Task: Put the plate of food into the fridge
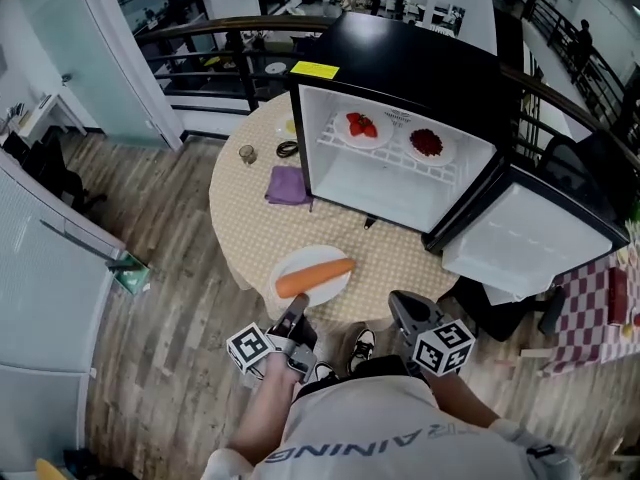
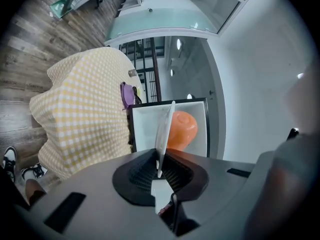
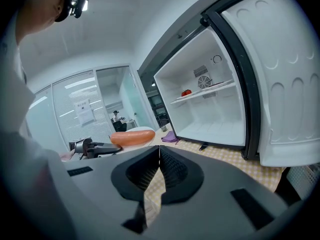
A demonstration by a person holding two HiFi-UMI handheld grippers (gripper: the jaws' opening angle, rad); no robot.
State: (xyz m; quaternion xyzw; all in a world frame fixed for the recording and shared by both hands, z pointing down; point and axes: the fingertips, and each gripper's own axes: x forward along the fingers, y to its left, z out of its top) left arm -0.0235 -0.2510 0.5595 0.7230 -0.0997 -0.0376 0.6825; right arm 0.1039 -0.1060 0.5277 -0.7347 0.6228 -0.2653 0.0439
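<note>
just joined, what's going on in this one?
A person holds a tool in each hand. The left tool is shut on the rim of a white plate carrying a carrot, at the near edge of the table. The fridge stands on the table with its door open; two small plates of red food sit on its shelf. The right tool is shut and empty. The carrot plate is not in the fridge yet.
</note>
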